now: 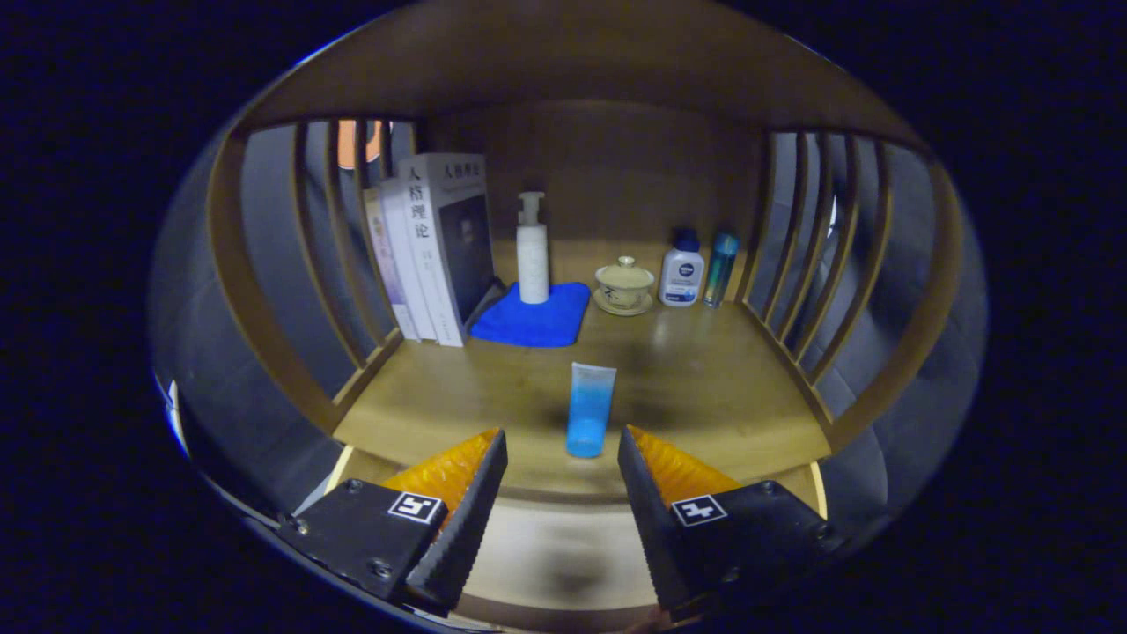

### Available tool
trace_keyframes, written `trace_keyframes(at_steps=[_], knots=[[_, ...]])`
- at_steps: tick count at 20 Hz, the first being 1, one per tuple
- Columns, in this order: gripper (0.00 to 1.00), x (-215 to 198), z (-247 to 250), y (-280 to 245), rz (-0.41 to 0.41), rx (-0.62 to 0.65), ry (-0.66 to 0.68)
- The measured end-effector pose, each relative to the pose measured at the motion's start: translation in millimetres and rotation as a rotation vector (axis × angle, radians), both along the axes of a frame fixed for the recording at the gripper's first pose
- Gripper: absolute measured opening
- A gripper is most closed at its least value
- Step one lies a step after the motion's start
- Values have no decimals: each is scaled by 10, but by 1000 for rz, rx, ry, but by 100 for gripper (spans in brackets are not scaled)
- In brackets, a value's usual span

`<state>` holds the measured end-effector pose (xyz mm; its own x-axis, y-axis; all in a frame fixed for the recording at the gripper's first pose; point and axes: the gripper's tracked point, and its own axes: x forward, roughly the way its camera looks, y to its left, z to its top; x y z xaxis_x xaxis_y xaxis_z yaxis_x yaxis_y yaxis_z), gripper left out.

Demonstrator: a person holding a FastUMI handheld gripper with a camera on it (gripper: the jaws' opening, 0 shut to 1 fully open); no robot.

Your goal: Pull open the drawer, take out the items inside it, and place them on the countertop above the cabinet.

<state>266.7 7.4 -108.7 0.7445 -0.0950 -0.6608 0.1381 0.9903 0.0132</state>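
Observation:
A blue squeeze tube (590, 409) stands cap-down on the wooden countertop (704, 387), just ahead of my fingers and in line with the gap between them. My gripper (562, 449) is open, with nothing held. Its fingertips (493, 445) hover near the countertop's front edge. Below the fingers lies the pulled-out drawer (563, 546), its pale bottom showing between them. I cannot make out any item inside the drawer.
At the back of the countertop stand books (436, 246) on the left, a white pump bottle (532, 251) on a blue cloth (533, 321), a lidded tea cup (625, 286), a white bottle (682, 269) and a slim teal bottle (720, 269). Wooden slatted sides (792, 264) close in both flanks.

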Motion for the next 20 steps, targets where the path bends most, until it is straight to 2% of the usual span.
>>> trace_keyframes(at_steps=[5,7,13,20], knots=[[83,-634,212,140,18,5,-117],[100,-861,216,178,28,0,-149],[99,-1444,120,315,53,11,-251],[99,-1876,-381,424,68,31,-320]])
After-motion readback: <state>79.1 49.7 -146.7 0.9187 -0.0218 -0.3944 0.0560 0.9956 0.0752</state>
